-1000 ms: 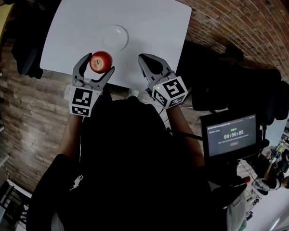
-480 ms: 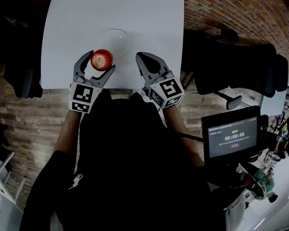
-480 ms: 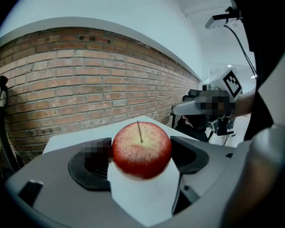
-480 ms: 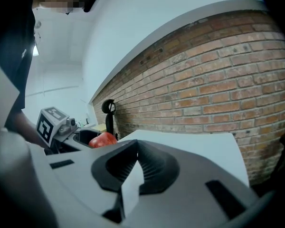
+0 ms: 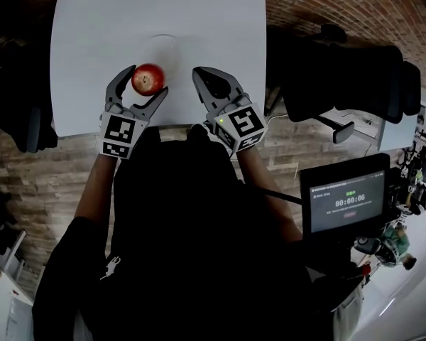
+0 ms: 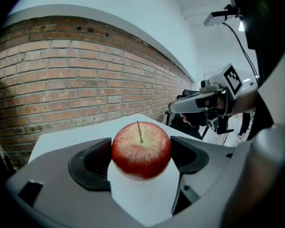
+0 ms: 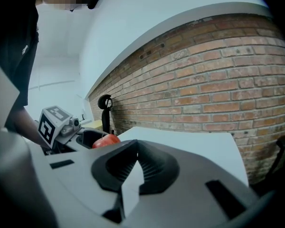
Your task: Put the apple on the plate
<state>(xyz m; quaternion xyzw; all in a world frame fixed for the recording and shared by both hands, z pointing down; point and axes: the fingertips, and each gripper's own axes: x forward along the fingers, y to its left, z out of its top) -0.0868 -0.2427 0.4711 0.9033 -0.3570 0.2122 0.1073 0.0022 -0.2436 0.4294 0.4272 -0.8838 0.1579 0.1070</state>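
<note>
- Over the near part of the white bench (image 5: 92, 27), the left gripper (image 5: 147, 82) is clamped on a red apple (image 5: 148, 78), with one jaw against each side and the stem upward.
- From the head view, the apple appears at the near rim of a pale plate (image 5: 167, 46) lying on the bench.
- Just beside it, the right gripper (image 7: 136, 148) has its jaws closed together, with nothing between them.
- Beyond the bench stands a brick wall (image 7: 204, 80).

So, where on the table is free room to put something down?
Bare table lies left of the plate, right of it, and beyond it. Crowded at the near edge: left gripper holding the apple, right gripper beside.
</note>
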